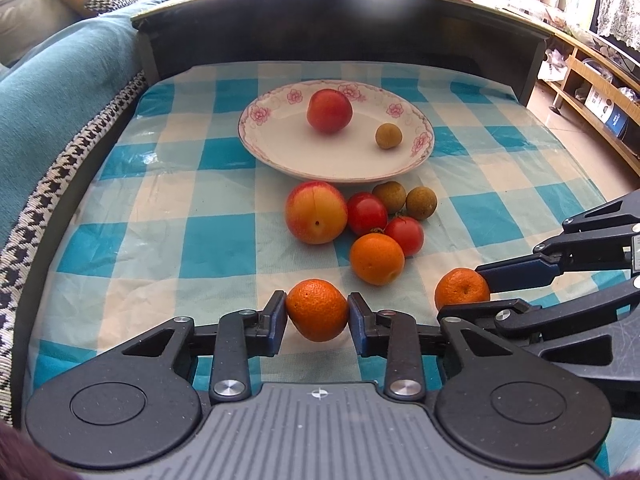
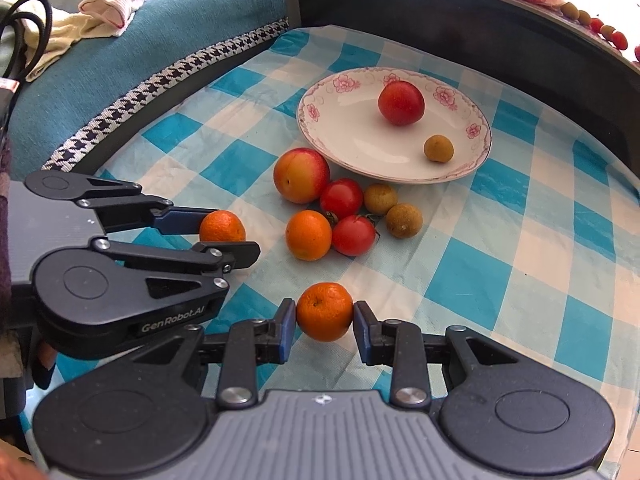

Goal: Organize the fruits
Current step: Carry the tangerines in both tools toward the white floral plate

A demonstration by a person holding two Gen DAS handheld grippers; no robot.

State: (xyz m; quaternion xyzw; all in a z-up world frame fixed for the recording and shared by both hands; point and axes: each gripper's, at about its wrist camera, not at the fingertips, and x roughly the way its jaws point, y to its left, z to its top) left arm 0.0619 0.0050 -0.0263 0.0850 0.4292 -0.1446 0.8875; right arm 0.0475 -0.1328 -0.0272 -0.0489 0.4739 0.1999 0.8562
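Tangerines sit clamped in both claws above the checked tablecloth (image 1: 224, 240) on the table: the left claw (image 1: 317, 314) is closed narrowly on one tangerine (image 1: 317, 310), and the right claw (image 2: 325, 316) pinches another tangerine (image 2: 325, 312) the same way. A third tangerine (image 1: 377, 258) lies loose beside two tomatoes (image 1: 366, 213), two longans (image 1: 421, 203) and a nectarine (image 1: 316, 212). Beyond them the floral plate (image 1: 280, 148) carries one red nectarine (image 1: 329, 111) and one longan (image 1: 388, 136), apart from each other.
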